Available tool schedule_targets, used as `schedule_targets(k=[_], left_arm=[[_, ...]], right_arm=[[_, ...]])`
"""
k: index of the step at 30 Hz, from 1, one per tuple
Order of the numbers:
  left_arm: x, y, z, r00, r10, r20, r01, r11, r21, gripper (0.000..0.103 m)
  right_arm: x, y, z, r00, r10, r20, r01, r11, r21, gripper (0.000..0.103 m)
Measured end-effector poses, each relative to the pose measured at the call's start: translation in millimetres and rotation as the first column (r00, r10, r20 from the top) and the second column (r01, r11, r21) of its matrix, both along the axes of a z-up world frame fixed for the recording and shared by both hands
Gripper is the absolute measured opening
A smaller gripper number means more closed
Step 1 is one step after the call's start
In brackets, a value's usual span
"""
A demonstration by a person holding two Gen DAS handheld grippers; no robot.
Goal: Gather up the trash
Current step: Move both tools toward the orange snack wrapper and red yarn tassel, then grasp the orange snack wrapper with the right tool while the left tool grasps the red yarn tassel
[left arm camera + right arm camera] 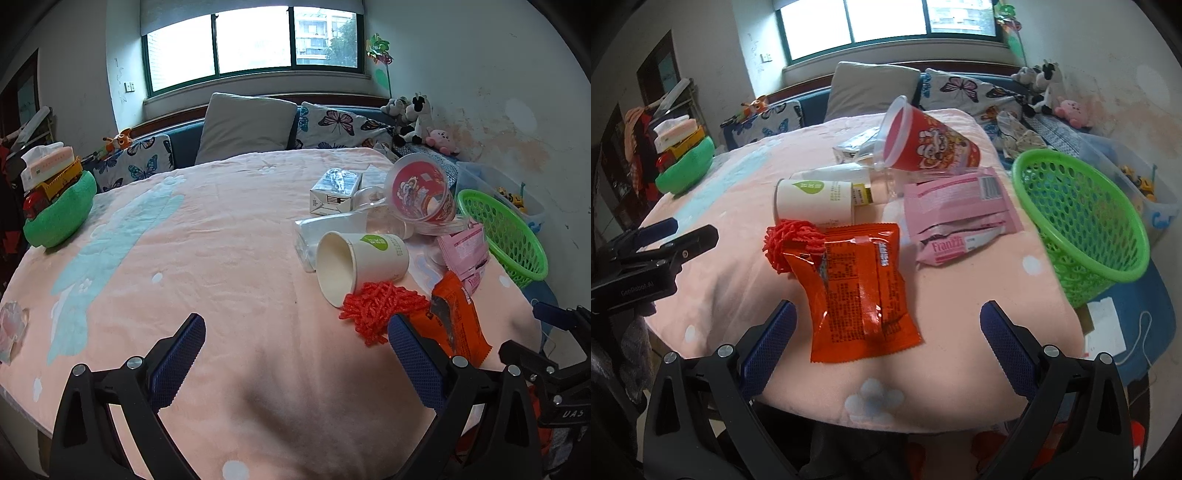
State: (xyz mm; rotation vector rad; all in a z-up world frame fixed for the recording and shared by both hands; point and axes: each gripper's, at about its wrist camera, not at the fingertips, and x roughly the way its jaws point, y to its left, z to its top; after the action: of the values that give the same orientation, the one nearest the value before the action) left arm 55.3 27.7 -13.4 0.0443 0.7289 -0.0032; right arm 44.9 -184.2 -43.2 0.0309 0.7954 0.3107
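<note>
Risks, left to right. Left gripper [297, 354]: jaws apart, empty, near edge of pink blanket [221, 258]. Trash mid-table: paper cup [812, 201] on side, may roll if nudged. Orange wrapper [862, 291]: flat, slick, may slide under pinch. Right gripper [888, 339]: jaws apart, wrapper's near end between them. Green basket [1082, 225] far right, overhanging edge; hard drop could tip it.

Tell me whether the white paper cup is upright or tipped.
Tipped. The white paper cup lies on its side on the pink blanket, open mouth facing the left wrist camera, apparently empty inside.
</note>
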Motion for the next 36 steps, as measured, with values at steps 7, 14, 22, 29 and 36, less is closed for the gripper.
schedule_targets(k=[7, 14, 22, 29, 36], left_arm=[[10, 8, -3, 1.0, -0.013, -0.019, 0.013, 1.0, -0.017, 0.096], [20, 13, -12, 0.998, -0.045, -0.053, 0.043, 0.998, -0.042, 0.096], [27, 7, -23, 0.99, -0.109, -0.084, 0.104, 0.992, -0.066, 0.095], [34, -9, -33, 0.978, -0.185, -0.101, 0.176, 0.98, -0.092, 0.079], [42, -25, -43, 0.965, -0.238, -0.113, 0.228, 0.969, -0.09, 0.071]], right_arm=[[20, 21, -12, 0.997, 0.068, -0.028, -0.069, 0.997, -0.024, 0.099], [40, 40, -29, 0.991, 0.12, -0.053, -0.123, 0.99, -0.067, 0.099], [53, 47, -42, 0.99, 0.123, -0.063, -0.13, 0.985, -0.116, 0.095], [51, 29, -43, 0.99, 0.11, -0.093, -0.115, 0.992, -0.051, 0.07], [35, 4, -29, 0.992, 0.101, -0.077, -0.101, 0.995, 0.006, 0.063]])
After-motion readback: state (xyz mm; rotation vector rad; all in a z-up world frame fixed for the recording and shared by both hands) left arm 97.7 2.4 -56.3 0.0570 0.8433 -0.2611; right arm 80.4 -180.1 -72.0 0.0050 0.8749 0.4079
